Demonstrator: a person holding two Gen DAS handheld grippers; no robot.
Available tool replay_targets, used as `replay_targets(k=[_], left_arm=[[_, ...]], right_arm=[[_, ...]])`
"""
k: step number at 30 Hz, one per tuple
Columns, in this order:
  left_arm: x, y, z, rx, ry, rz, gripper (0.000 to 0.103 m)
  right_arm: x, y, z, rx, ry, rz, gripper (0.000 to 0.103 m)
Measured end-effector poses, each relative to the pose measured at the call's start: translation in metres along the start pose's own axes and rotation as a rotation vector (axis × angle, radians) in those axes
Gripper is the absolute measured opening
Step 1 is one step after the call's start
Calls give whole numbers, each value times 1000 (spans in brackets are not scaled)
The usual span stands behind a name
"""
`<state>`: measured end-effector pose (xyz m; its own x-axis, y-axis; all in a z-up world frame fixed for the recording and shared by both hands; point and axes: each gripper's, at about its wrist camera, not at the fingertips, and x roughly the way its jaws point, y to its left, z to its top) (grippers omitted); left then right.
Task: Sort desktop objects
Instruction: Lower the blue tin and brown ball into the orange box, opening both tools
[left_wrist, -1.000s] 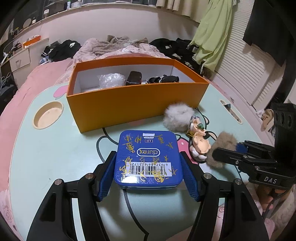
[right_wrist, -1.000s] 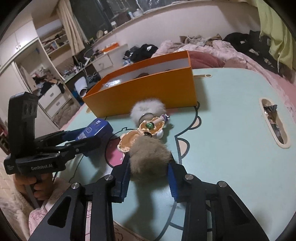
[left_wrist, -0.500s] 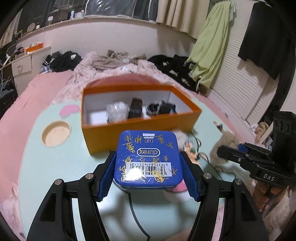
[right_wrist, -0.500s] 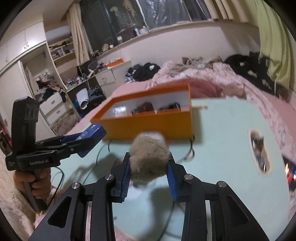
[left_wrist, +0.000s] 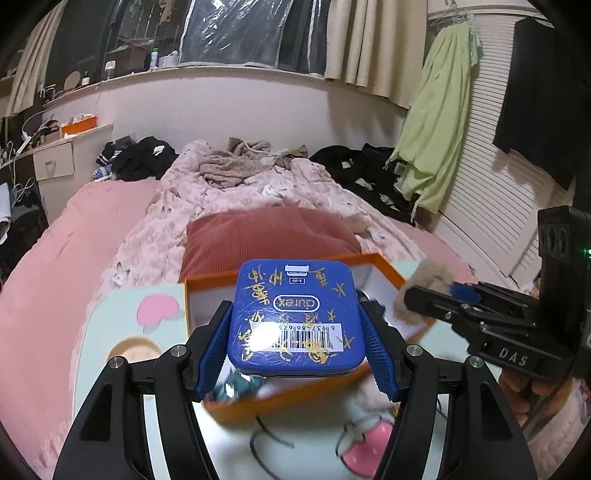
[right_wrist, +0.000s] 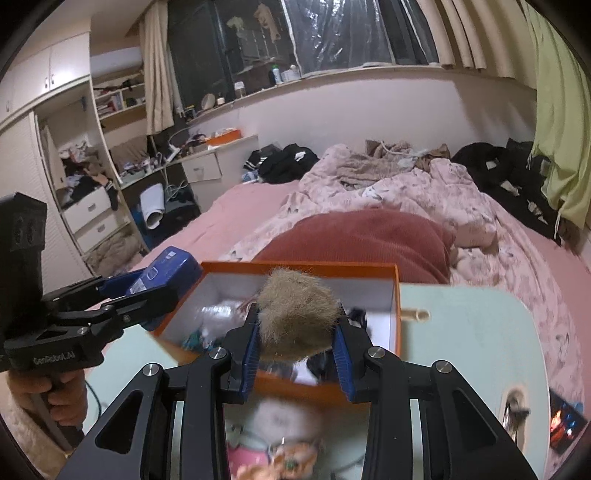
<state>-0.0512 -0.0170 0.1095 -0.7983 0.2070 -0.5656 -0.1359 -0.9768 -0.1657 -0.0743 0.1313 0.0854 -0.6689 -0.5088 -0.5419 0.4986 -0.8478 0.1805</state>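
My left gripper (left_wrist: 293, 347) is shut on a blue tin (left_wrist: 295, 314) with gold writing and a barcode, held up in the air over the orange box (left_wrist: 280, 402). Seen from the right wrist, the same tin (right_wrist: 168, 267) hangs at the box's left corner in the left gripper (right_wrist: 162, 291). My right gripper (right_wrist: 297, 347) is shut on a brown fur pompom (right_wrist: 295, 317), lifted above the near side of the orange box (right_wrist: 395, 295). From the left wrist, that pompom (left_wrist: 424, 280) shows at the tip of the right gripper (left_wrist: 436, 295). Small items lie blurred inside the box.
A white pompom (right_wrist: 280, 417) and a small toy charm (right_wrist: 291, 461) lie on the pale green table (right_wrist: 472, 354) below the right gripper. A cup hollow (left_wrist: 133, 350) sits at the table's left. A red cushion (left_wrist: 269, 236) and a cluttered pink bed lie behind the box.
Both grippers have risen from the table with their loads and moved toward the orange box. The tin and brown pompom, at table level a second ago, now hang over the box.
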Motion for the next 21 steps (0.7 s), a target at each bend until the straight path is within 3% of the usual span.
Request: replay_targets(k=[3,5,7,14,21], left_arm=[[19,3,4,-10,27,3,68],[31,7,3,-37,78,-1,70],[38,12,-1,-80,99,-28,70],[37,11,-11,-82,113,-9,70],[13,6,-18,-41,94,-9,70]], right_arm=[[18,-2,6,-3,12,-10,41],[30,-5,5,2,30,-34,58],[36,-9,1,17,40,-43,65],[33,-14,-9,42,42,-55,70],[5,-17,-25,33,28,-98,75]])
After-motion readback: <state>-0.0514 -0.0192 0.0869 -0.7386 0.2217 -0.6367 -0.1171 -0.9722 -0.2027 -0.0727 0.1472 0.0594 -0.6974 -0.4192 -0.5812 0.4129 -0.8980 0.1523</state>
